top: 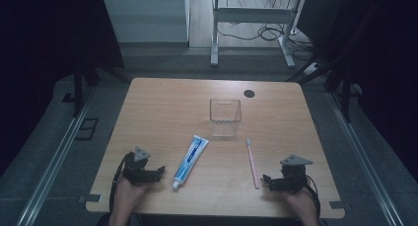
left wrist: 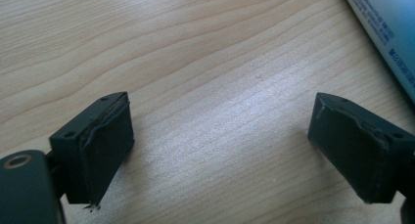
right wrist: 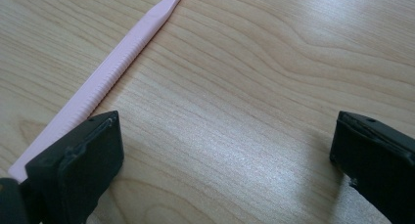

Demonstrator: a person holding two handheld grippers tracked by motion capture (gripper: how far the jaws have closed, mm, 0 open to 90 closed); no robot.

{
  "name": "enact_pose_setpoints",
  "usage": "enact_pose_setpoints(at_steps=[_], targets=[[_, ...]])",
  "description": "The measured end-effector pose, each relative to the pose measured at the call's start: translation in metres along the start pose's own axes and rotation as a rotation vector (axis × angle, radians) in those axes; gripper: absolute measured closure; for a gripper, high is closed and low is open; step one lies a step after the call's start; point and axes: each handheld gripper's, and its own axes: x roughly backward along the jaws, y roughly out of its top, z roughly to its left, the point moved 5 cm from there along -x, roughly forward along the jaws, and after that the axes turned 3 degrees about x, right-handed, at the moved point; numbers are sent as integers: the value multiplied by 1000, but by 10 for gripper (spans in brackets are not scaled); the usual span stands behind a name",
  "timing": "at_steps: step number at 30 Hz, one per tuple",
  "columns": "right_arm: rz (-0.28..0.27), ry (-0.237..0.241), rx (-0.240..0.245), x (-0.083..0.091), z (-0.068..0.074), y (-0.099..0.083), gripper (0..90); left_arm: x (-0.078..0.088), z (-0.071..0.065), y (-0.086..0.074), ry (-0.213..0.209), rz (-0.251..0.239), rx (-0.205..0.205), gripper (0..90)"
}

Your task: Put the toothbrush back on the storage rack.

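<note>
Your left tongs (top: 156, 172) rest released on the bench (top: 157, 102), the tube (top: 191, 158) just right of them. The cup (top: 225, 117) stands mid-bench. The brush (top: 253, 163) lies just left of your right tongs (top: 266, 180), also released. Nothing is gripped yet; next, probably close on either. Room is ample, though the near edge is close.
</note>
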Motion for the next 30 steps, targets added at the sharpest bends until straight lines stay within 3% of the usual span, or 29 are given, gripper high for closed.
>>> enact_pose_setpoints(at_steps=[17,21,30], targets=[[1,4,-9,0,0,1,0,0,0,0,0,-1,0,100],[-4,41,-49,3,-2,4,64,0,0,0,0,-1,1,100],[-6,72,-62,13,-4,0,164,0,0,0,0,-1,0,99]])
